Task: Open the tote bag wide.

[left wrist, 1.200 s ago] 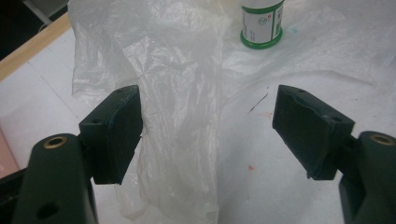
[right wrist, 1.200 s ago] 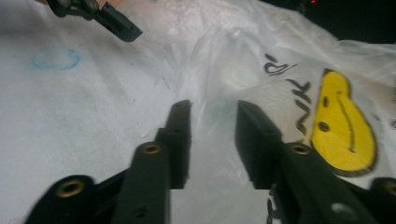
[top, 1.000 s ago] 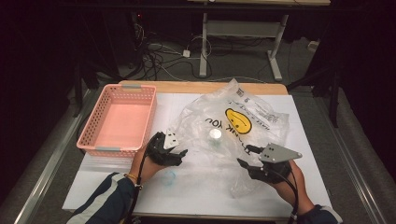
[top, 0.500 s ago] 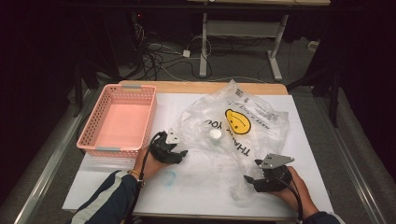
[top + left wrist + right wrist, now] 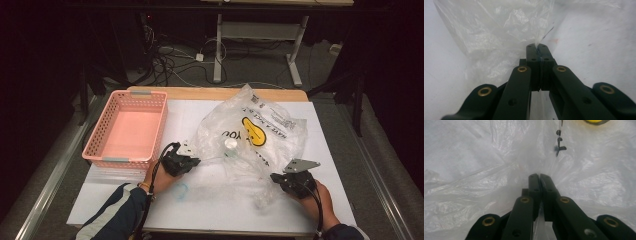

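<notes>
The thin, crinkled clear plastic bag with a yellow smiley print [image 5: 250,135] is lying on the white desk [image 5: 345,165], beside the pink plastic basket [image 5: 127,127]. The left gripper [image 5: 539,46] and right gripper [image 5: 539,175] have just been closing and are now pinching its film at two near edges. It is looking light, limp and slippery, so bunched edges are giving the best hold.

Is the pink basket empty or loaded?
Empty: the pink basket shows its bare floor in the high view. The plastic bag lies beside it on the table.

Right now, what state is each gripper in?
Left gripper: just closed, shut on the plastic bag.
Right gripper: just closed, shut on the same bag's film.
</notes>
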`<action>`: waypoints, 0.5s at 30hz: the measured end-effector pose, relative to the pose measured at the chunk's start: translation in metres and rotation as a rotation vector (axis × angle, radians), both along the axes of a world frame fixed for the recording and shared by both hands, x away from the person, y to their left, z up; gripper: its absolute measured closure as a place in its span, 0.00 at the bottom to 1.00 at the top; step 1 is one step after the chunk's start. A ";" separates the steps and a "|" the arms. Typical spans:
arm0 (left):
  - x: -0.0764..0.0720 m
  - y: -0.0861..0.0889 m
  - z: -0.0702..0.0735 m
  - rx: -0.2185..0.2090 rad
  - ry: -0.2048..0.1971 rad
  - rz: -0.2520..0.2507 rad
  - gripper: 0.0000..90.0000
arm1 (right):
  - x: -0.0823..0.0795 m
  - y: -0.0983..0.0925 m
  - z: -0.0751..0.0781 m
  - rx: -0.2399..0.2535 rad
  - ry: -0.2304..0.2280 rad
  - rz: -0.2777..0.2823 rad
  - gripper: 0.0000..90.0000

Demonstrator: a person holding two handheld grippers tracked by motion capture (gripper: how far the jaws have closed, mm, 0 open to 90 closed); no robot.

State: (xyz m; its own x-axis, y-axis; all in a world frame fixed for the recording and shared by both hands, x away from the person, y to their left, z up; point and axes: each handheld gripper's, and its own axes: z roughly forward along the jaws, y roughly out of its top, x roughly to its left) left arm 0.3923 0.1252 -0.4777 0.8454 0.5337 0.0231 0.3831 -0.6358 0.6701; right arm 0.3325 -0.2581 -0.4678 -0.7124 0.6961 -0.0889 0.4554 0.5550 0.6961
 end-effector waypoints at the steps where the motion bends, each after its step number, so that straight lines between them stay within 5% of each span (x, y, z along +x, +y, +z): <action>1: -0.002 0.001 0.004 -0.018 -0.014 -0.006 0.97 | 0.000 0.000 0.000 0.000 0.000 0.000 0.99; 7: -0.020 0.010 0.038 -0.137 -0.134 -0.011 0.97 | -0.007 -0.007 0.020 0.068 -0.103 -0.024 1.00; 15: -0.038 0.020 0.066 -0.208 -0.245 -0.018 0.97 | -0.013 -0.013 0.037 0.132 -0.199 -0.050 1.00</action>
State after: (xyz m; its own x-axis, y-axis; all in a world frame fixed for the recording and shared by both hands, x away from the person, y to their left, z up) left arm 0.3547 0.1456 -0.4121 0.8375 0.5333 0.1190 0.1844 -0.4809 0.8572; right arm 0.3192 -0.2714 -0.4307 -0.6544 0.7449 -0.1303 0.3267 0.4338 0.8397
